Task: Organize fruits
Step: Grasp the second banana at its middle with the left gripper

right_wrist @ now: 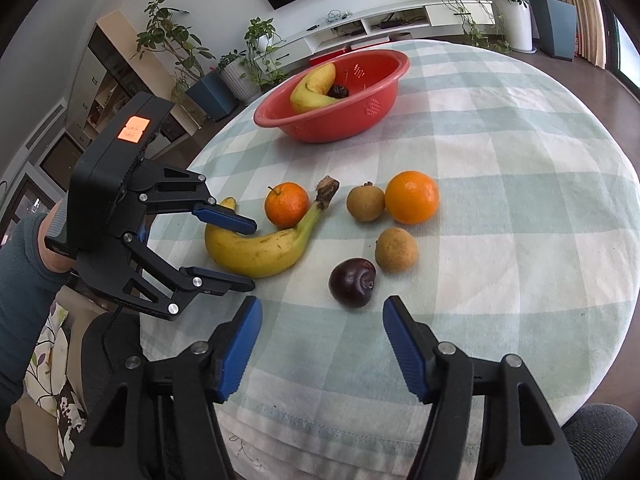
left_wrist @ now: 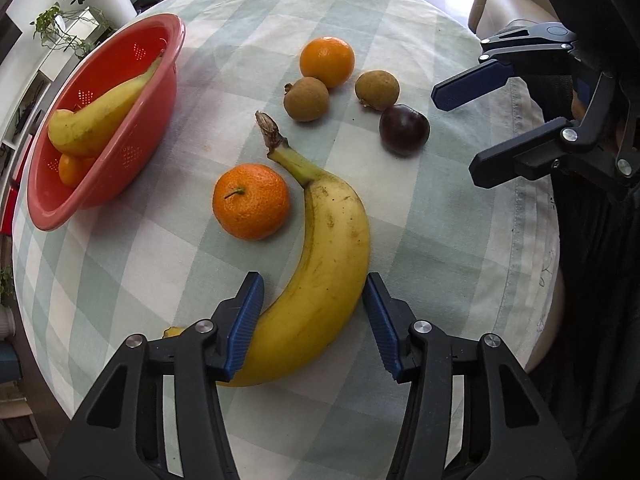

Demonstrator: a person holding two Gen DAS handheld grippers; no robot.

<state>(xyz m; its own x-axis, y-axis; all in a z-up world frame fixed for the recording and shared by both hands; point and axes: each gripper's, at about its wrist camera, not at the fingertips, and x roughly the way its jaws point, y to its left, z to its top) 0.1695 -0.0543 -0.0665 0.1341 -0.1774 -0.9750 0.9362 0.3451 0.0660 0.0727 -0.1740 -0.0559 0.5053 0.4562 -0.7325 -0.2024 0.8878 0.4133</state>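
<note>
A yellow banana (left_wrist: 332,240) lies on the checked tablecloth, and my left gripper (left_wrist: 313,278) comes down over its lower half with a blue pad close on each side. I see no squeeze on it. Beside its stem sits a mandarin (left_wrist: 251,202). Beyond are an orange (left_wrist: 327,61), two brown round fruits (left_wrist: 306,99) (left_wrist: 377,90) and a dark plum (right_wrist: 352,282). My right gripper (right_wrist: 322,302) hovers open just short of the plum, nothing between its fingers. The red colander (right_wrist: 340,128) at the far side holds another banana (right_wrist: 312,88), a dark fruit and an orange (left_wrist: 72,168).
The round table's near edge (right_wrist: 320,440) runs just under my right gripper. A sleeved hand (right_wrist: 24,280) holds the left gripper (right_wrist: 251,254). Potted plants and a low white shelf (right_wrist: 400,20) stand behind the table, and a chair (left_wrist: 504,4) is at its side.
</note>
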